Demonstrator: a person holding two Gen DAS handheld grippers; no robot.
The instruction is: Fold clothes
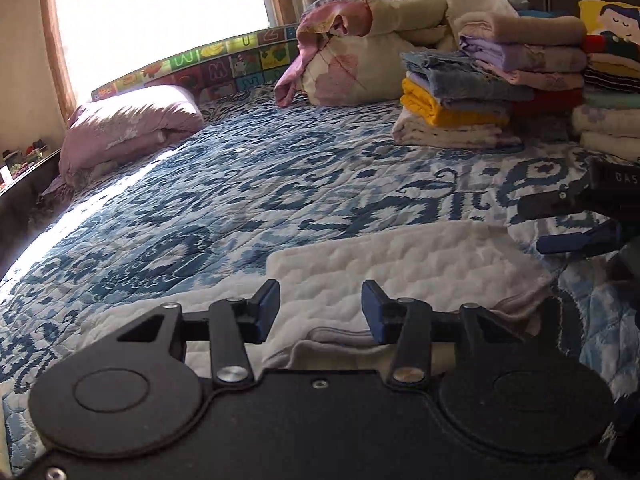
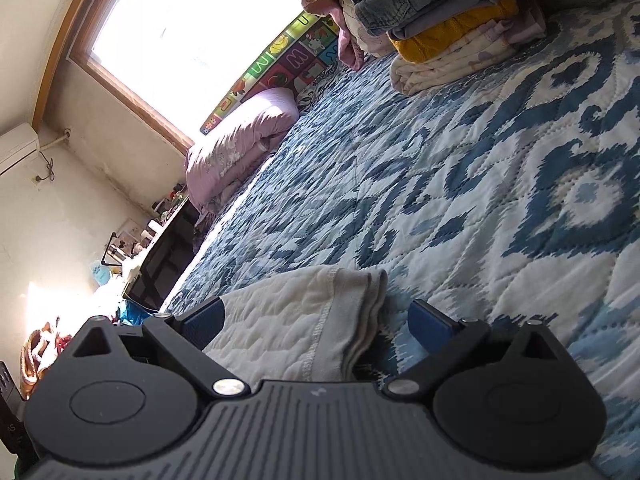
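The left claw (image 1: 320, 310) sits at the lower middle of its own view, its two blue-padded fingers (image 1: 267, 306) apart and nothing pressed between them. The right claw (image 2: 320, 328) also has its jaws wide in its own view, low in the frame, and the pads do not press on anything. In the left view, the right claw (image 1: 560, 220) appears at the right edge, pointing left.

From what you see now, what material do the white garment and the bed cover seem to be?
White garment: likely soft cotton knit, matte, with a puckered texture and stitched seam. Bed cover: probably quilted cotton, matte, blue-and-white print, with stitch lines forming padded ridges.
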